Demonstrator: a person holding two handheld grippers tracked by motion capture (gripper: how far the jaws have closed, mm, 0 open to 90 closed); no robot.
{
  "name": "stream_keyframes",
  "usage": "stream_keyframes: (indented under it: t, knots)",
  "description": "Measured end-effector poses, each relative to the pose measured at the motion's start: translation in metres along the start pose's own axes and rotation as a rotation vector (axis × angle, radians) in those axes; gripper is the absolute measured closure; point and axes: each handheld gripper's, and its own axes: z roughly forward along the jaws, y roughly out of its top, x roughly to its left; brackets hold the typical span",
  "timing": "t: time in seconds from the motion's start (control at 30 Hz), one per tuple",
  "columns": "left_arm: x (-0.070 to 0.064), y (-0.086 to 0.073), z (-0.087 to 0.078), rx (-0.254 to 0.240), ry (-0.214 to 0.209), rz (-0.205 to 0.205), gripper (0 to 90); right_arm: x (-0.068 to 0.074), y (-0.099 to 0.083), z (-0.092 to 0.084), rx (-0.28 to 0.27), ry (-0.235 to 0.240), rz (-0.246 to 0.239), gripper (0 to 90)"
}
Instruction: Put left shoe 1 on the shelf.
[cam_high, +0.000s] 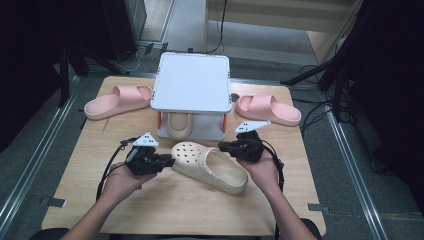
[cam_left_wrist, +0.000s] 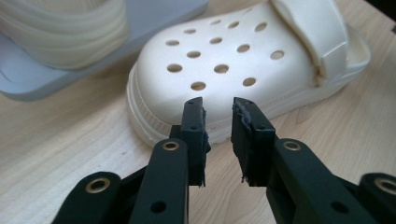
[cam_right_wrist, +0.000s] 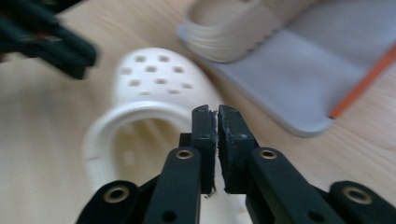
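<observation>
A cream clog (cam_high: 210, 167) with holes in its toe lies on its sole in the middle of the wooden table (cam_high: 175, 215), toe pointing left and away. My left gripper (cam_high: 170, 161) sits at the toe, open by a small gap with nothing between the jaws; the toe (cam_left_wrist: 224, 51) lies just beyond the left gripper (cam_left_wrist: 218, 105). My right gripper (cam_high: 222, 147) hovers at the far rim of the clog's opening. Its jaws are pressed together and empty, and the right gripper (cam_right_wrist: 214, 112) stands beside the blurred clog (cam_right_wrist: 140, 93).
A grey two-level rack (cam_high: 192, 82) stands behind the clog, with a second cream clog (cam_high: 178, 125) on its lower shelf (cam_right_wrist: 299, 79). Pink slides lie at the rack's left (cam_high: 117, 101) and right (cam_high: 267, 109). The other hand's gripper (cam_right_wrist: 51, 42) shows blurred at upper left.
</observation>
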Motion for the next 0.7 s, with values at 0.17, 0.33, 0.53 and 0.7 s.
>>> stream_keyframes:
  t: [0.17,0.33,0.53,0.7]
  knots:
    - [-0.001,-0.003,0.013,0.030,-0.005,0.006,79.9,-0.022,0.001,0.020,0.025,0.002,0.058,89.8]
    - [-0.002,-0.004,0.020,0.017,-0.022,0.003,80.6,-0.015,-0.003,0.029,0.091,-0.022,0.005,88.1]
    - [-0.001,-0.005,0.021,0.013,-0.022,0.006,80.6,-0.008,-0.003,0.031,0.102,-0.046,-0.018,88.4]
    - [0.001,-0.001,0.023,0.016,-0.023,0.007,80.4,-0.004,-0.008,0.028,0.098,-0.050,-0.002,88.6]
